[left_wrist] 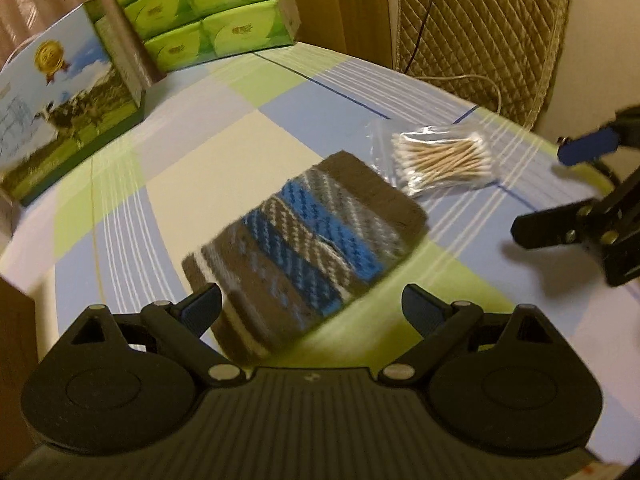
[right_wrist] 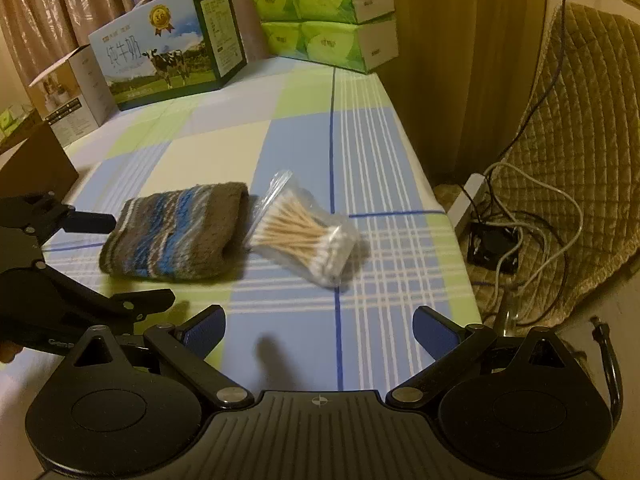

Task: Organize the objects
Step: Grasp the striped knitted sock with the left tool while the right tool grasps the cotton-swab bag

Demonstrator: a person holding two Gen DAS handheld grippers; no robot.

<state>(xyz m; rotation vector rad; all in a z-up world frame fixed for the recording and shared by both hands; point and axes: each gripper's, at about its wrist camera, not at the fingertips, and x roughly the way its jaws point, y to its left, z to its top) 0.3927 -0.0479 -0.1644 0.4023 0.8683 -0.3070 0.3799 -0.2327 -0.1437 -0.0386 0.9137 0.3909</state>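
Two grippers hover over the checked tablecloth (right_wrist: 304,128), both with jaws spread wide and nothing between them. The left gripper (left_wrist: 311,308) sits right at the near end of the striped knitted pouch (left_wrist: 308,236), whose brown, blue and white bands stretch away ahead of its fingers. Just past the pouch's far end, touching it or nearly so, lies the clear bag of cotton swabs (left_wrist: 442,160). The right gripper (right_wrist: 319,330) faces the swab bag, which rests ahead of it, with the pouch to the bag's left. Beyond both, a milk carton box (right_wrist: 168,44) and stacked green tissue packs (right_wrist: 328,12) stand at the table's far end.
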